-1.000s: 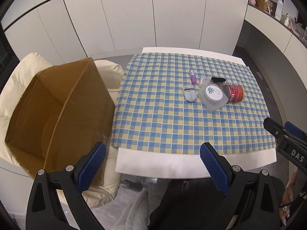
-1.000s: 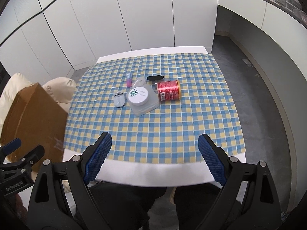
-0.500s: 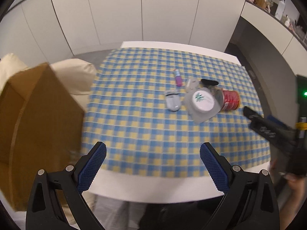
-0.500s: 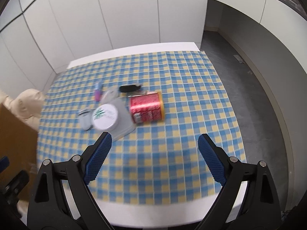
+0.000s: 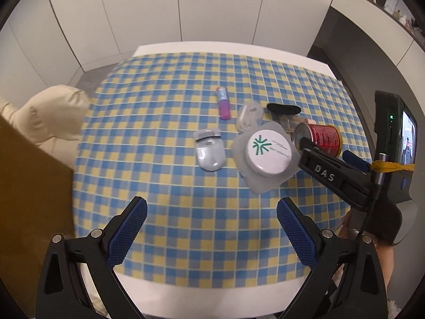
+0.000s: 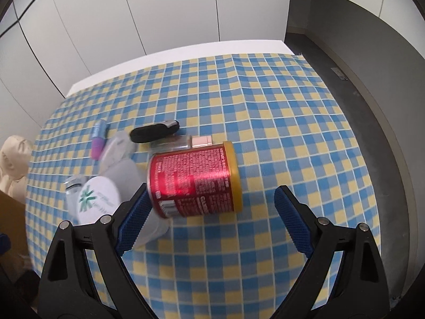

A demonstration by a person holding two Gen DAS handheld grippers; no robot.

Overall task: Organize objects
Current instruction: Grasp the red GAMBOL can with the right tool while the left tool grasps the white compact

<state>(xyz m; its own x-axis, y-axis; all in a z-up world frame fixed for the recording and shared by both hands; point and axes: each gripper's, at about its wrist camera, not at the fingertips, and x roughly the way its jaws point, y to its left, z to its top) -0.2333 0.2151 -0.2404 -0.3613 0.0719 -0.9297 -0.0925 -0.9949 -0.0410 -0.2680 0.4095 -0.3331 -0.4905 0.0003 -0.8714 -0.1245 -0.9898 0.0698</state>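
Jaws of both grippers gape wide and empty, right gripper (image 6: 209,212) above red can (image 6: 195,182)

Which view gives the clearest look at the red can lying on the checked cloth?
The right wrist view: the red can lies on its side, large and near centre, its printed wall and gold rim plain. In the left wrist view the red can is small, at the right, partly hidden behind the right gripper.

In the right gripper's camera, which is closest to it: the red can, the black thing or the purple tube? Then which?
1. Red can, lying on its side just ahead of the right gripper.
2. Black thing, behind the can.
3. Purple tube, far left.
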